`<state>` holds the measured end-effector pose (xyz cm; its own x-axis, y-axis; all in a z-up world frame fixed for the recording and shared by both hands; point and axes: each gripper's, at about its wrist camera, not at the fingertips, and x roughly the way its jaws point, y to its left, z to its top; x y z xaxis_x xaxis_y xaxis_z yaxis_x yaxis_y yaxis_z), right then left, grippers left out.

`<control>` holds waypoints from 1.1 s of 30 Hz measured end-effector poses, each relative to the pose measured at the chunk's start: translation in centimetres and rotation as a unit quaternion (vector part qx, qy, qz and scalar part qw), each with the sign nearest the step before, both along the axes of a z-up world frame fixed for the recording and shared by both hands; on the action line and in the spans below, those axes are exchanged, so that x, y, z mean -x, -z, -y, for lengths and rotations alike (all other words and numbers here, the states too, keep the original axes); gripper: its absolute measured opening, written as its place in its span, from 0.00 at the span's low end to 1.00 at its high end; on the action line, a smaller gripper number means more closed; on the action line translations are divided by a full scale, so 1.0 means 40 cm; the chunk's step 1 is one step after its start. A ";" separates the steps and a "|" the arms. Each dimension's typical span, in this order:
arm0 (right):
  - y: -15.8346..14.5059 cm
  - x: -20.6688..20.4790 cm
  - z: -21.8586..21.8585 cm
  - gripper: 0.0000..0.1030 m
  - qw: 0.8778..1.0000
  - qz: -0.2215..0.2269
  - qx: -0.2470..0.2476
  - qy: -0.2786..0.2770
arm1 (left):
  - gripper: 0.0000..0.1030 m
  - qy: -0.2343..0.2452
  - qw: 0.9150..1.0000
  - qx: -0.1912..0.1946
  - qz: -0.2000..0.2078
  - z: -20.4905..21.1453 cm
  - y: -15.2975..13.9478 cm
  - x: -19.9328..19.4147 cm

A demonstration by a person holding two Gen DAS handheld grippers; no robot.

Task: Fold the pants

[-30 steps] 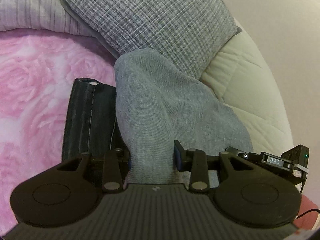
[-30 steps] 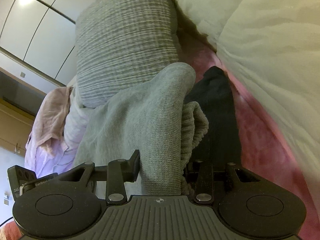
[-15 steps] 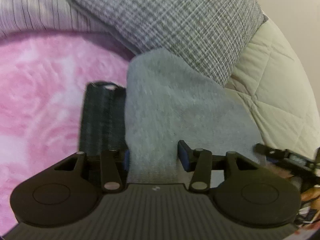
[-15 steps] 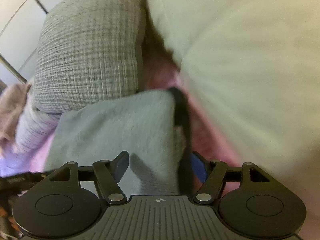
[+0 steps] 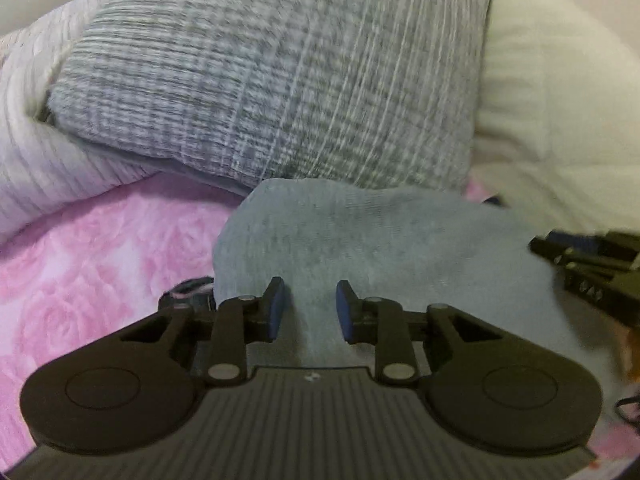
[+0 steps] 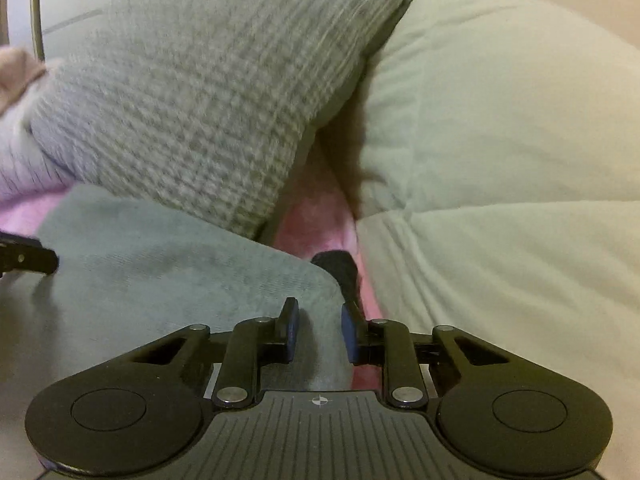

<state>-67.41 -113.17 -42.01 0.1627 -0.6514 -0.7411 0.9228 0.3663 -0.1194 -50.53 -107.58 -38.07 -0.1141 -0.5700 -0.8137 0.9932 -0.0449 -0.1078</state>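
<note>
Pink bedspread (image 5: 100, 264) carries grey pants (image 5: 380, 240), both grippers' fingers (image 5: 276, 308) closing

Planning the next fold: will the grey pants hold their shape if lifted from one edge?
Probably not. The grey pants look like soft knit with rounded, slumping folds, so they would likely droop. They seem light and would probably drag on the fuzzy pink blanket.

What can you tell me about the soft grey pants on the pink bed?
The grey pants look like soft knit or fleece. They lie folded in a flat, thick bundle on the pink rose-patterned blanket, their far edge close under the grey checked pillow. A black garment peeks out from underneath at one side. Both grippers are over them: the left gripper and right gripper each have grey cloth between their closing fingers. A cream quilt lies beside them.
</note>
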 end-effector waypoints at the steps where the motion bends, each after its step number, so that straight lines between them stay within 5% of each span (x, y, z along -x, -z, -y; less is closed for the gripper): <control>1: 0.009 -0.004 0.008 0.20 1.000 -0.006 -0.005 -0.004 | 0.23 0.004 1.000 -0.001 0.009 0.008 0.006 0.006; 7: -0.061 0.038 0.002 0.20 1.000 0.018 -0.016 0.019 | 0.22 -0.014 1.000 -0.006 0.009 0.005 -0.029 -0.013; 14: -0.169 0.085 -0.253 0.20 0.997 0.076 -0.013 0.004 | 0.22 -0.042 0.998 0.014 -0.040 -0.181 -0.148 -0.073; 18: -0.157 0.075 -0.351 0.20 0.997 0.073 -0.030 0.002 | 0.22 -0.037 0.998 0.002 -0.048 -0.288 -0.155 -0.042; 24: -0.081 0.054 -0.345 0.22 0.997 0.048 -0.066 0.012 | 0.22 -0.040 0.998 -0.050 -0.026 -0.310 -0.063 -0.003; 29: -0.135 0.070 -0.355 0.24 0.994 0.065 -0.084 0.026 | 0.22 -0.047 0.997 -0.054 -0.031 -0.318 -0.112 -0.002; 33: -0.214 0.090 -0.401 0.46 0.990 0.097 -0.095 0.041 | 0.28 -0.056 0.997 -0.047 -0.024 -0.358 -0.210 0.001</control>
